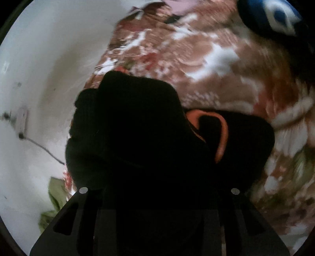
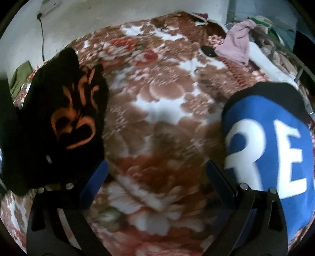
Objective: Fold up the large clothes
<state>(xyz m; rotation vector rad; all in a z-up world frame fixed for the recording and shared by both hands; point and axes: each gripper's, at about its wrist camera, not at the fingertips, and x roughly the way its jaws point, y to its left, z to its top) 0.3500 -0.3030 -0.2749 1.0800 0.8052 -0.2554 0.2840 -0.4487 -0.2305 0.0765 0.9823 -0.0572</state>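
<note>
A black garment with an orange print point(image 1: 137, 128) is bunched right in front of my left gripper point(image 1: 155, 177) and covers its fingers; the gripper looks shut on it. In the right wrist view the same black garment point(image 2: 65, 118) hangs at the left above the floral blanket point(image 2: 161, 102). My right gripper point(image 2: 155, 173) stands open over the blanket, its blue fingers point(image 2: 96, 177) wide apart with nothing between them. A blue garment with white letters point(image 2: 265, 137) lies just right of it and also shows in the left wrist view point(image 1: 275, 15).
A pink cloth point(image 2: 238, 45) and a heap of clothes point(image 2: 271, 29) lie at the bed's far right. A small black object point(image 2: 208, 50) sits near them. A green cloth point(image 1: 55, 193) lies by the white wall, which has a socket and cable point(image 1: 22, 122).
</note>
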